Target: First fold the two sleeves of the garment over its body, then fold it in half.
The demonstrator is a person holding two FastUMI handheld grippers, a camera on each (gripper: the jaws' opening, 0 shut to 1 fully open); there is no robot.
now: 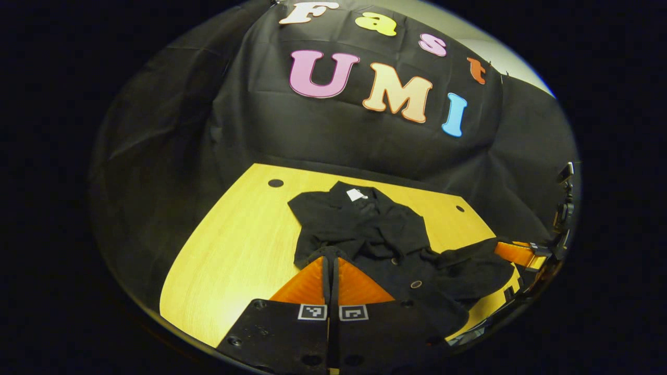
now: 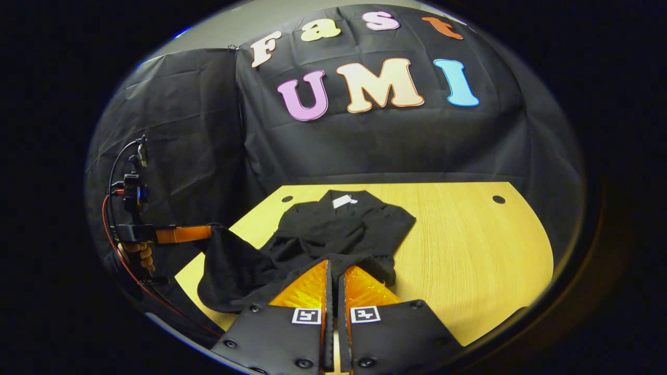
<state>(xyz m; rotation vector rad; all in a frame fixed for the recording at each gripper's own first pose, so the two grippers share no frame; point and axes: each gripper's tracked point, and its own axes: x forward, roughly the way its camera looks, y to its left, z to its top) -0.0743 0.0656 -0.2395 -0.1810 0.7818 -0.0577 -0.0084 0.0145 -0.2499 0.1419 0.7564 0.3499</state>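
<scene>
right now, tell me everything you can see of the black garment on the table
The black garment is a dark, matte fabric top lying on the yellow wooden table, collar at the far edge with a small white tag inside the neck. Round buttons show on its front. It is rumpled, not flat. The left gripper lifts one edge of it off the table, and the right gripper, fingers together, sits at its near hem.
</scene>
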